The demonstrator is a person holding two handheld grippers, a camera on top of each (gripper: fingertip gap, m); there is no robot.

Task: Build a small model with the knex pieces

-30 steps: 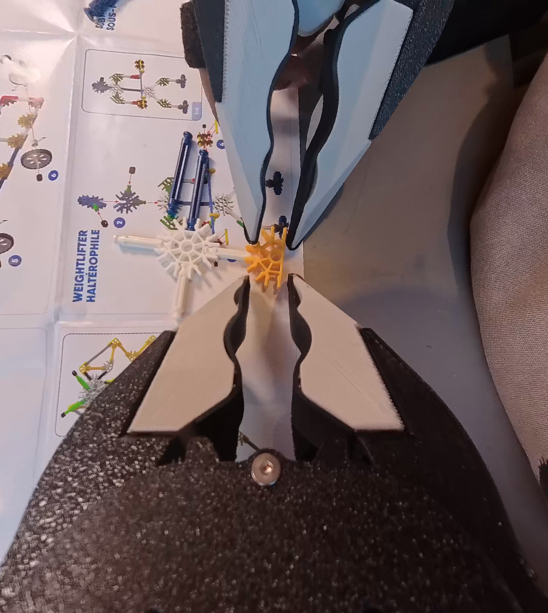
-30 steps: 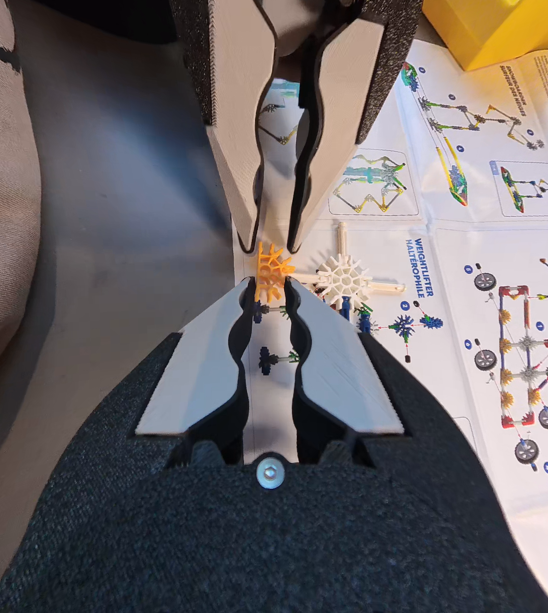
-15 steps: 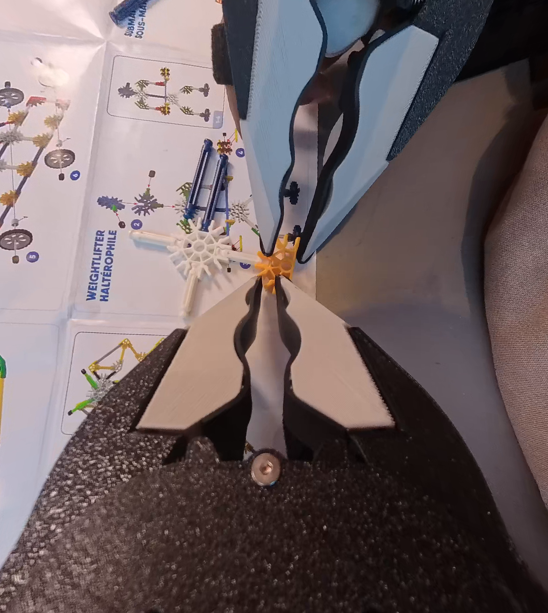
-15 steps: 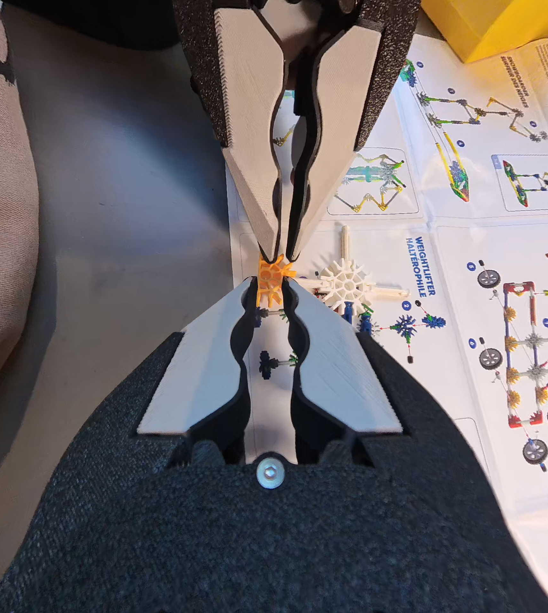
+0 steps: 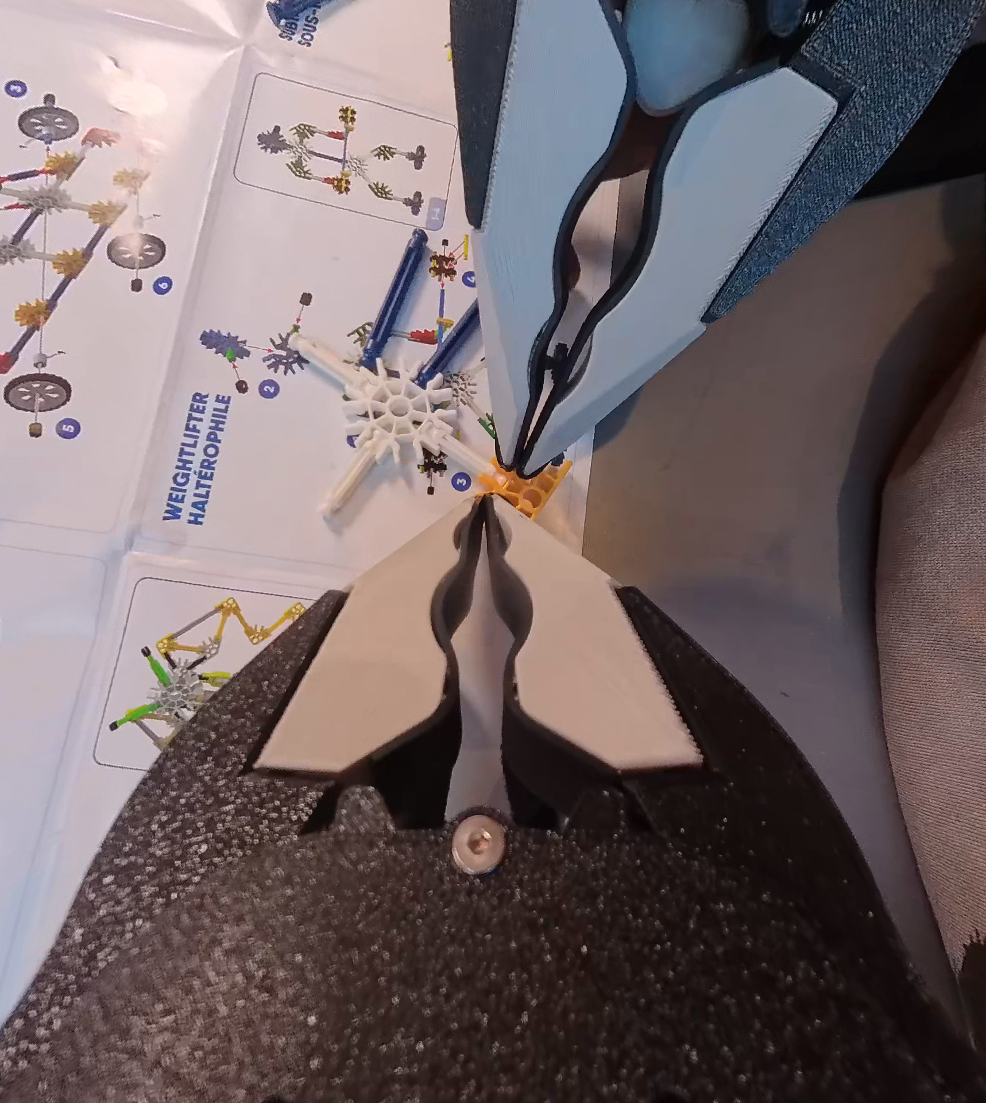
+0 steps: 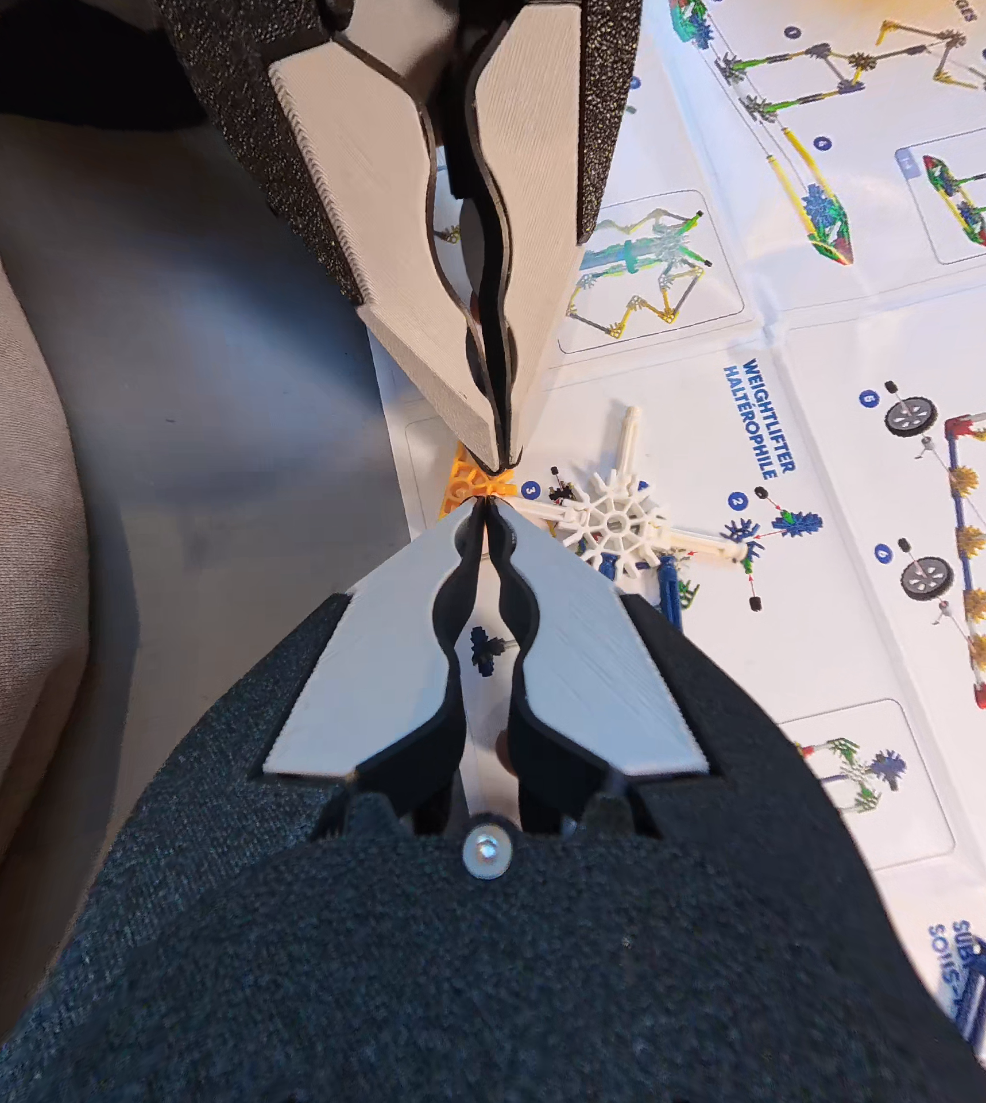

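Note:
An orange fan-shaped connector (image 5: 529, 486) sits at the edge of a printed instruction sheet (image 5: 120, 358). It joins by a white rod to a white snowflake connector (image 5: 398, 412) that has further white rods. My left gripper (image 5: 485, 500) is shut on the orange connector from the near side. My right gripper (image 5: 523, 471) pinches it from the opposite side. In the right wrist view my right gripper (image 6: 485, 504) is shut on the orange connector (image 6: 466, 480), with the left gripper (image 6: 502, 468) opposite and the white connector (image 6: 612, 525) to the right.
Two blue rods (image 5: 398, 298) lie on the sheet behind the white connector, and another blue piece (image 6: 979, 985) lies at the sheet's far end. A grey surface (image 5: 717, 537) borders the sheet. A beige cushion (image 5: 967, 597) lies beyond it and also shows in the right wrist view (image 6: 1, 477). My two grippers' fingertips are within a few centimetres of each other.
Both grippers have closed from open onto the orange connector. The white connector and its rods have turned on the sheet.

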